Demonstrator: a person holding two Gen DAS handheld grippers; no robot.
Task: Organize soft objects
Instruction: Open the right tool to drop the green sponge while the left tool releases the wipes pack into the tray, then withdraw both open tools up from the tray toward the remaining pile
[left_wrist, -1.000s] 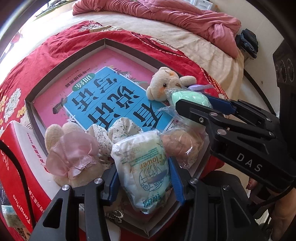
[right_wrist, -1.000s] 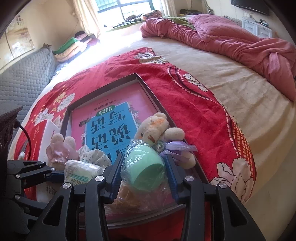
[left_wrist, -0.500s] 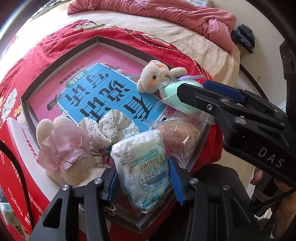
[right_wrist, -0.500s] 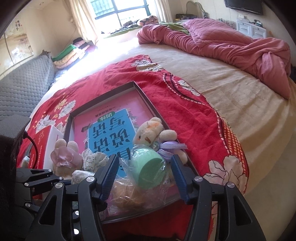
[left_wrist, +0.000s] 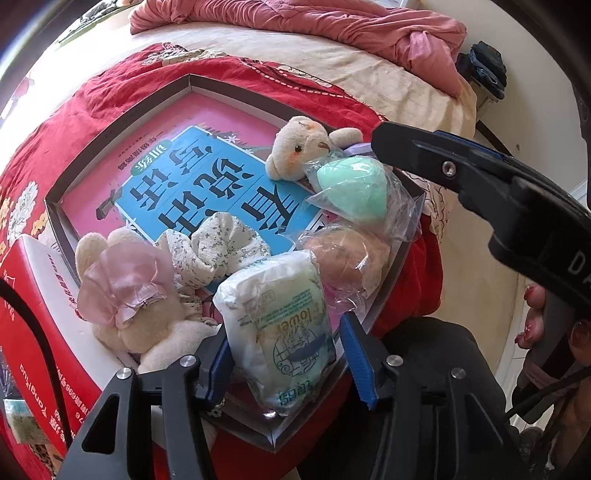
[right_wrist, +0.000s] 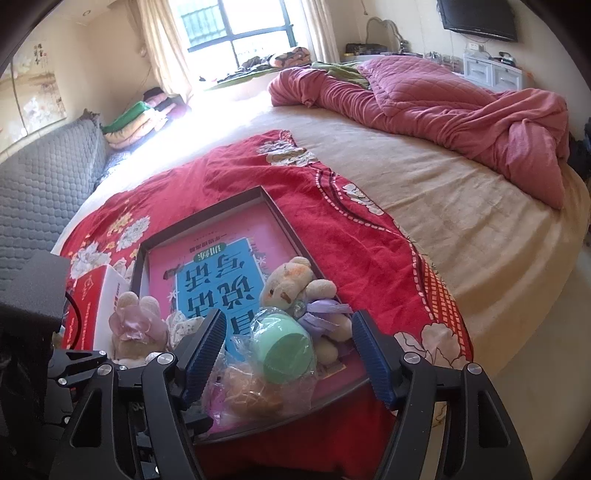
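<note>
Indoors, a bedroom is being shown: a wide bed (right_wrist: 461, 206) is being covered by a beige sheet, a crumpled pink quilt (right_wrist: 443, 96) and a red floral blanket (right_wrist: 229, 184), with a bright window (right_wrist: 236, 26) and curtains behind, a grey padded bench (right_wrist: 40, 177) at one side and a television (right_wrist: 480, 18) on the wall. On the red blanket a shallow tray (left_wrist: 122, 122) is being used to hold the soft objects: a white packet (left_wrist: 280, 325), a bagged green sponge (right_wrist: 288, 350), a bear (right_wrist: 288, 284), a bunny (left_wrist: 125, 295) and a floral cloth (left_wrist: 218, 251). The left gripper (left_wrist: 284, 358) is being opened, the white packet standing between its blue pads (left_wrist: 358, 362) with a gap on one side. The right gripper (right_wrist: 288, 354) is being opened wide, the green sponge lying loose between its fingers.
</note>
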